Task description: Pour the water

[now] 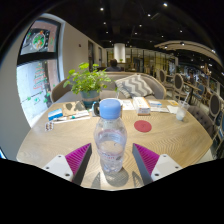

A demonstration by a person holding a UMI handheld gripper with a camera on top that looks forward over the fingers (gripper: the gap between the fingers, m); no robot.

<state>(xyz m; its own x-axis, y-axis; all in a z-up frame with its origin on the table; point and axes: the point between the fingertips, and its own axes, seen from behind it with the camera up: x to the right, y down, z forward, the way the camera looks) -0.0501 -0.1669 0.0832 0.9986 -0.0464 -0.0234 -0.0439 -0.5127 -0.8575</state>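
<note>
We are holding the gripper [111,160] with fingers wide; the water bottle [110,140] is standing between the pads at the table's [50,135] near edge, gaps either side. We are judging that closing squarely on its body, upright, matters before tipping toward the cup [181,112] at the far right.

The handheld two-finger gripper [111,160] is reaching forward, roughly level, its two white fingers [65,163] splayed out to either side. Each is showing a magenta ribbed pad [146,156] on its inner face. The jaws are standing open, and the pads appear to be pressing on nothing, though their inner edges are partly hidden.
</note>
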